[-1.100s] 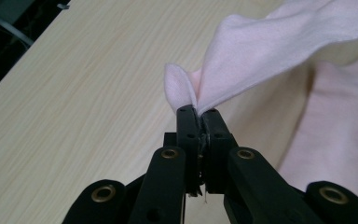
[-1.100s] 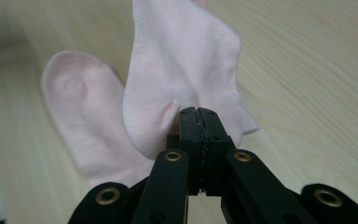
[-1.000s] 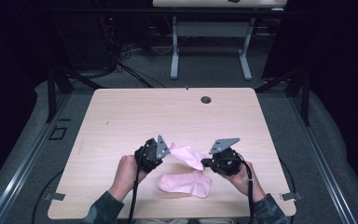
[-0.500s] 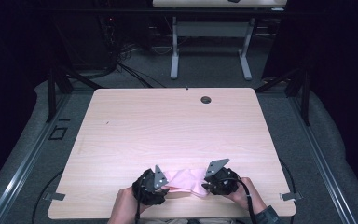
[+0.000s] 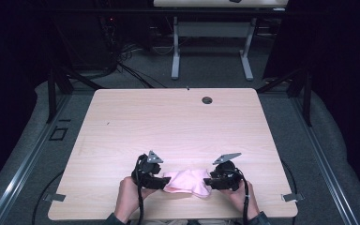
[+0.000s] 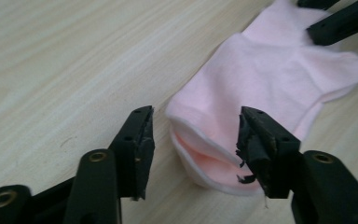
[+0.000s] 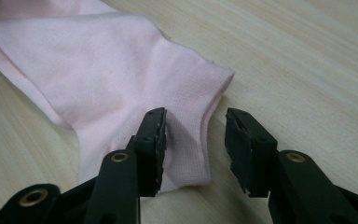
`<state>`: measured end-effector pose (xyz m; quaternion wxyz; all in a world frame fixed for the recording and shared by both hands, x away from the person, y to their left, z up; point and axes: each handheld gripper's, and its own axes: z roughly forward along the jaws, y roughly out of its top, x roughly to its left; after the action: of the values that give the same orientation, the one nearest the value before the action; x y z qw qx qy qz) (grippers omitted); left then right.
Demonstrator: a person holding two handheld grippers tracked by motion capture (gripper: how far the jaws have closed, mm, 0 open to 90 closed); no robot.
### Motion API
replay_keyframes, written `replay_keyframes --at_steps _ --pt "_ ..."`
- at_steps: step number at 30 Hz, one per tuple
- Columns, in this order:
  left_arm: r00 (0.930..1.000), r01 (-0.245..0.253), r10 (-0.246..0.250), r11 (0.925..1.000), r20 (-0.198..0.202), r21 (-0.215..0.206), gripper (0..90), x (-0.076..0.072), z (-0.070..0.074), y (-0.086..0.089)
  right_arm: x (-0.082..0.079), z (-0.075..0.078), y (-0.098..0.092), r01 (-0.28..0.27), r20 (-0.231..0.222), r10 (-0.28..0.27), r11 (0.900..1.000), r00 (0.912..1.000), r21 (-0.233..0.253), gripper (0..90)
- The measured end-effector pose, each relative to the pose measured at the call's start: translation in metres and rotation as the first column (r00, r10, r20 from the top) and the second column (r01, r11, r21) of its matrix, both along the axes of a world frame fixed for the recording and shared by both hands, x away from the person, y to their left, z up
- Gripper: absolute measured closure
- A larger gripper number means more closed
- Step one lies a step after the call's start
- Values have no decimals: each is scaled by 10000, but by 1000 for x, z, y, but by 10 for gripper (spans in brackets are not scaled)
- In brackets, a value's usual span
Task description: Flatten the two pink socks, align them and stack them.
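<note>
Both of my grippers have let go: a second ago they held the pink sock (image 5: 186, 182) up off the table (image 5: 168, 126), now it lies flat near the front edge. Left gripper (image 6: 193, 140) and right gripper (image 7: 196, 149) stand open at its two ends, so laying it down looks done.

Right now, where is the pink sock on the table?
In the high view, the pink sock lies flat near the front edge of the wooden table, between the left gripper and the right gripper.
</note>
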<state>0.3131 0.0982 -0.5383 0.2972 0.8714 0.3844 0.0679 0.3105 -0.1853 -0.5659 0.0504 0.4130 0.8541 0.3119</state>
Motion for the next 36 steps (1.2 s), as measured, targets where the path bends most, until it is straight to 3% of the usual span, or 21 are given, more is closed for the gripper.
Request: replay_keyframes --at_steps 2,4,5,6,7,9,13,19,24,29,31,34,36 --pt "9996 74 -68 9998 -282 200 546 5 -7 -2 -1 0 1 -82 74 82 9999 9999 70 640" --pt "9995 141 -130 9991 -281 411 672 7 -12 -4 -3 -1 2 -149 157 148 9999 9998 55 682" --pt "9995 186 -173 9985 -250 513 672 7 -14 -6 -4 -1 3 -203 223 204 9998 9995 -31 707" --pt "9996 206 -194 9980 -220 591 711 7 -15 -6 -4 -1 4 -262 236 263 9996 9994 -39 718" --pt "9998 194 -194 9970 -6 749 808 6 -17 -7 -6 0 4 -284 346 287 9995 9990 -110 748" --pt "9995 173 -192 9965 234 815 857 5 -17 -8 -7 1 3 -269 525 273 9996 9982 -72 774" --pt "9981 168 -221 9957 570 909 864 3 -14 -9 -9 4 3 -324 645 329 9994 9974 -84 803" --pt "9934 88 -139 9989 1136 452 859 -8 1 -5 -12 13 2 -345 828 337 9994 9960 91 819" --pt "9906 147 -180 9996 1359 259 856 -18 10 0 -14 19 2 -437 843 418 9988 9956 207 820" --pt "9925 124 -160 9995 1215 301 828 -25 -2 6 -13 14 7 -851 509 858 9962 9950 -158 809" --pt "9941 52 -91 9993 1077 363 794 -26 -10 8 -11 5 11 -1034 462 1051 9939 9934 -382 759" --pt "9949 -24 -26 9988 1006 492 750 -30 -15 12 -12 3 13 -1084 491 1103 9933 9927 -389 707" --pt "9947 -61 0 9983 1032 582 700 -32 -17 12 -15 3 15 -1260 640 1305 9896 9894 -700 662"
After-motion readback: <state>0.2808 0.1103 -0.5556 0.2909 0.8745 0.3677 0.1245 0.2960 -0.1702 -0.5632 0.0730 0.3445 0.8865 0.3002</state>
